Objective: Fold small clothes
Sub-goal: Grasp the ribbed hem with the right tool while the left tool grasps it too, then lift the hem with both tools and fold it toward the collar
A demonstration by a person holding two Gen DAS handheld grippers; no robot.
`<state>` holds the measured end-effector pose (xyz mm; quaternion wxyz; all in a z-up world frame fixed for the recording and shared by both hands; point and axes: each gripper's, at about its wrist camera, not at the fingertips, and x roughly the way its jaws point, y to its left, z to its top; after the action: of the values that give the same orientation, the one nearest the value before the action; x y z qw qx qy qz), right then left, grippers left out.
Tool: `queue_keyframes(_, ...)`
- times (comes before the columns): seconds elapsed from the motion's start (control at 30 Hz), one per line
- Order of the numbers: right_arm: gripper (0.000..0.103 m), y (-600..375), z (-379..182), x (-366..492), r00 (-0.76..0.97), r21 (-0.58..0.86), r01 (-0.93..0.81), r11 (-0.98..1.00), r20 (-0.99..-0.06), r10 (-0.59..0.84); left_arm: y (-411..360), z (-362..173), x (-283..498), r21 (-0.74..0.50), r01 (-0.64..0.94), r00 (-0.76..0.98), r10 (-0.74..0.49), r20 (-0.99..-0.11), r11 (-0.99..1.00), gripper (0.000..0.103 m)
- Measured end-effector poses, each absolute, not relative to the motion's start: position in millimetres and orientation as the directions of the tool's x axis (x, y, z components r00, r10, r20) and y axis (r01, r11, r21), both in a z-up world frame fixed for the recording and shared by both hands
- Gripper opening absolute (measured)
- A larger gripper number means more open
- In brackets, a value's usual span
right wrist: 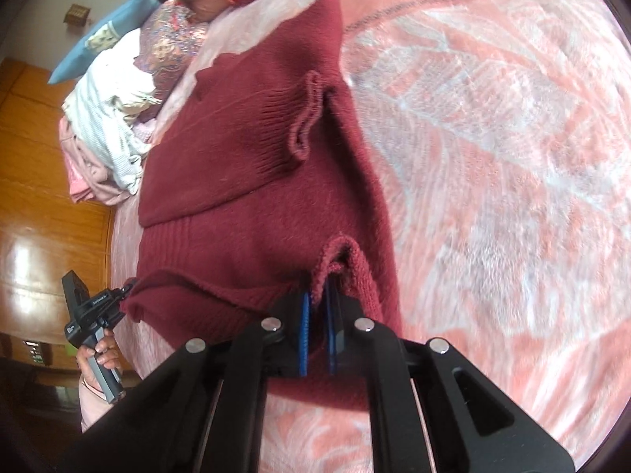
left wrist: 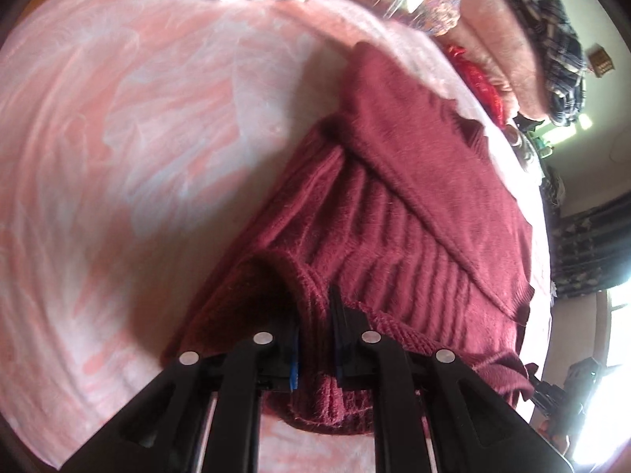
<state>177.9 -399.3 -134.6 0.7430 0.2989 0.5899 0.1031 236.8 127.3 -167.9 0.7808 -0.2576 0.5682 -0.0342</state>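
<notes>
A dark red knitted sweater lies spread on a pink patterned blanket. My left gripper is shut on the ribbed near edge of the sweater, with the knit bunched between its blue pads. In the right wrist view the same sweater has a sleeve folded over its body, the ruffled cuff on top. My right gripper is shut on another part of the near edge, a fold of knit standing up between its pads. The left gripper shows at the sweater's left corner, held by a hand.
A heap of other clothes lies at the far side of the blanket, with a blue cushion, a red sequined piece and a plaid cloth. A wooden floor lies beyond the bed's left edge.
</notes>
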Motion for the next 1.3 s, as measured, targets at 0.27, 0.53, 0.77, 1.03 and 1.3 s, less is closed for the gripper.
queue_keyframes(0.27,0.032,-419.5,-107.9,181.6,0.366,0.489,0.189,0.852,-0.840,0.401,152.5,-143.5,242.6,-0.476,-0.243,0.404,-0.358,-0.842,0.845,0.035)
queue_keyframes(0.53,0.048,-401.0,-83.4,174.6,0.358,0.429,0.045,0.902,-0.850,0.386,144.6,-109.7,233.0,-0.307,-0.086,0.466,-0.234,-0.853,0.948,0.048)
queue_keyframes(0.77,0.052,-378.4,-101.2,190.9,0.282,0.416,0.006,0.909,-0.873,0.398,120.1,-124.2,242.0,-0.218,-0.003,0.438,-0.195,-0.878,0.976,0.050)
queue_keyframes(1.03,0.059,-362.6,-117.2,215.6,0.226,0.377,-0.062,0.924,-0.897,0.381,95.3,-136.1,259.9,-0.150,0.087,0.413,-0.173,-0.894,0.985,0.052)
queue_keyframes(1.3,0.067,-349.2,-137.5,229.2,0.156,0.338,-0.123,0.933,-0.922,0.354,80.0,-156.0,275.5,-0.110,0.139,0.367,-0.154,-0.917,0.984,0.052)
